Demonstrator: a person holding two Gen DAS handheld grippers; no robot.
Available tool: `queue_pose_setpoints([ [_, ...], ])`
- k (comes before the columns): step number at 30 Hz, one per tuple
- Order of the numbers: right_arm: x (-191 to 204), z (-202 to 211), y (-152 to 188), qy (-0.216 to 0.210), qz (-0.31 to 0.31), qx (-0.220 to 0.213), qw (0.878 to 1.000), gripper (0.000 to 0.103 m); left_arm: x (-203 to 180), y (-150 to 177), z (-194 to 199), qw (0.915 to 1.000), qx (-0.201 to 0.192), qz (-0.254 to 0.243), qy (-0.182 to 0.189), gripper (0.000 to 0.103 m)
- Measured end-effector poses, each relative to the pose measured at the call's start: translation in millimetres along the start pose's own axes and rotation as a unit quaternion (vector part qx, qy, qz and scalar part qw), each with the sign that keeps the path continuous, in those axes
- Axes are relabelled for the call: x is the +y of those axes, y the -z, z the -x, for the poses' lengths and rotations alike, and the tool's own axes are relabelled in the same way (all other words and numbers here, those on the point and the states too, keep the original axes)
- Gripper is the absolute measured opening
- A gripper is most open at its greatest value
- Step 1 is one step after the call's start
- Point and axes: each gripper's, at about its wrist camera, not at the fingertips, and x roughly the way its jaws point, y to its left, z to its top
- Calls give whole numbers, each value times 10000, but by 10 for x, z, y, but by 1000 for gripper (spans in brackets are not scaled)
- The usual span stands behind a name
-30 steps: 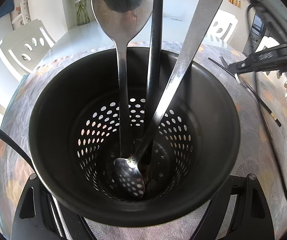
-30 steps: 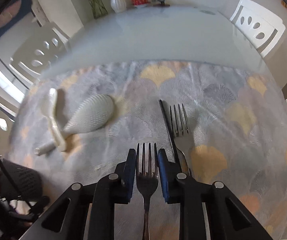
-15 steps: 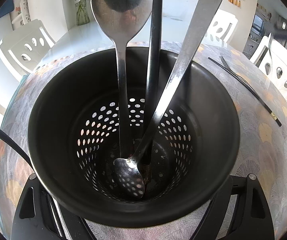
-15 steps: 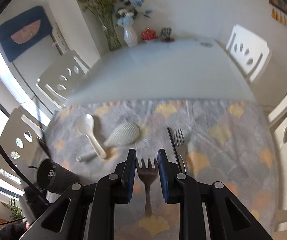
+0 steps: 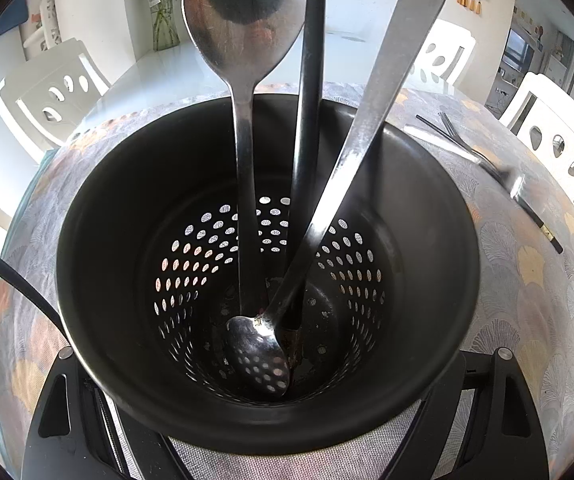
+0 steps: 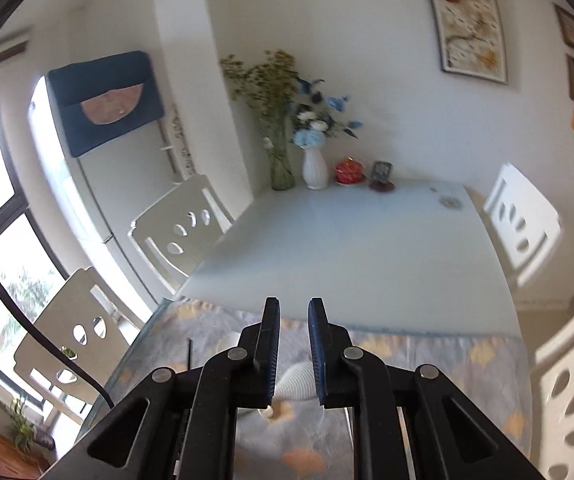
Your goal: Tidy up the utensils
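Right view now looks up off the cloth (image 6: 447, 360) toward the far wall. Holder (image 5: 87, 208) is unmoved, clamped between the half-spread fingers of the left gripper (image 5: 285, 354), spoons (image 5: 247, 120) inside. Right gripper (image 6: 293, 320): jaws have just been closing to a narrow gap. The fork seen between them earlier no longer shows, so likely lost. Another fork (image 5: 475, 152) lies right of the holder. Re-check the grip before drop-in.

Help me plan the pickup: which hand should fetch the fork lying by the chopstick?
Right: its tongs, jaws just closing, show nothing between them; left tongs straddle the holder.
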Motion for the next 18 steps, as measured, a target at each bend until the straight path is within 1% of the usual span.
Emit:
queue_pose_setpoints([
  [1,10,-10,-3,16,27,21,10000,14,-1,0,0,10000,-1,-1,-2,86],
  [2,1,-39,13,26,27,87,10000,16,-2,1,1,10000,-1,-1,-1,86],
  [3,-28,-90,52,10,-9,216,9998,28,0,1,0,10000,-1,2,3,86],
  [4,-84,-178,125,-49,-84,449,9989,40,-1,1,0,10000,-1,2,3,86],
  [5,-157,-279,226,-104,-191,705,9973,63,-4,2,0,10000,-2,2,4,86],
  [6,-219,-329,307,-103,-270,802,9964,66,-6,2,1,10000,-2,1,4,86],
  [8,-368,-516,555,-124,-389,1188,9921,65,-4,2,0,10000,-2,2,0,86],
  [9,-460,-675,724,-64,-409,1596,9863,60,-9,2,0,10000,-1,1,-2,86],
  [10,-518,-787,848,-46,-427,1901,9808,56,-4,2,1,10000,-2,1,-1,86],
  [11,-588,-916,1009,-112,-481,2259,9729,53,-5,2,1,10000,-2,2,-1,86],
  [12,-644,-973,1116,-168,-519,2440,9682,50,-8,3,1,10000,-1,0,-4,86],
  [13,-689,-1079,1270,-159,-532,2722,9606,49,-5,2,1,10000,-1,-1,-3,86],
  [14,-722,-1164,1408,-59,-505,2914,9552,46,-4,3,1,10000,0,1,0,86],
  [15,-726,-1208,1477,-46,-472,2994,9529,41,-7,3,1,10000,2,-1,-2,86],
  [17,-741,-1348,1634,25,-428,3141,9484,36,-11,3,-4,10000,4,-8,-8,87],
  [18,-758,-1395,1666,63,-430,3167,9475,36,-14,2,-9,10000,7,-14,-13,87],
])
